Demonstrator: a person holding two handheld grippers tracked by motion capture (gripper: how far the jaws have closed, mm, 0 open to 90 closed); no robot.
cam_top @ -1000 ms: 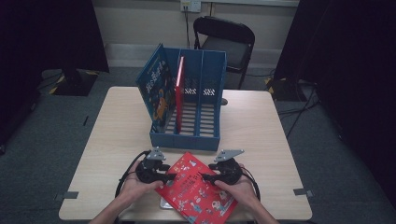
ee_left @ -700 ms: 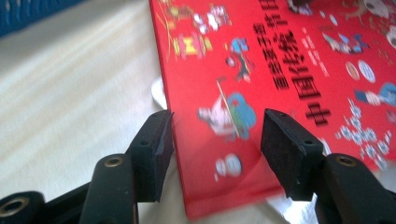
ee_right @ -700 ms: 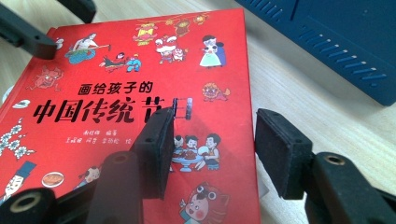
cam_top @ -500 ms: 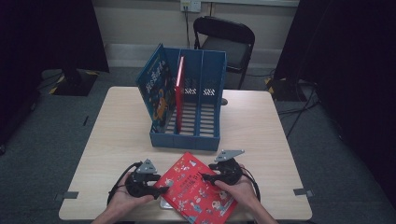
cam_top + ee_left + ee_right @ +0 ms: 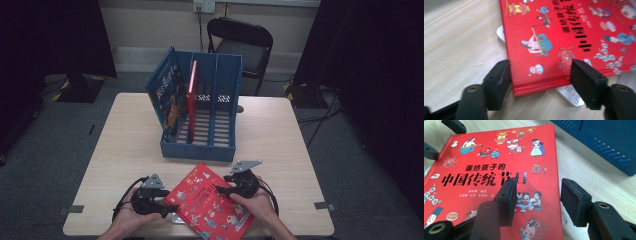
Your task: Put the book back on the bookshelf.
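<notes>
Red book [image 5: 210,205] lies flat and skewed at the near edge of the surface [image 5: 280,130], on a thin white item [image 5: 571,95], so its edges are reachable. Left tool [image 5: 167,209], jaws apart, straddles its left corner; right tool [image 5: 218,189], also open, sits over the right edge. Blue file rack [image 5: 200,112] stands just beyond, holding two books [image 5: 191,100], right slots free.

Beyond the left gripper [image 5: 540,82], the flat red hardcover picture book [image 5: 574,37] runs off the top and right edges of that gripper's view, its far illustrations blurred. A pale flat object [image 5: 570,96] pokes out from under the book just past the jaws, mostly covered; what it is cannot be told. In the high view the book's near corner is cut off.
</notes>
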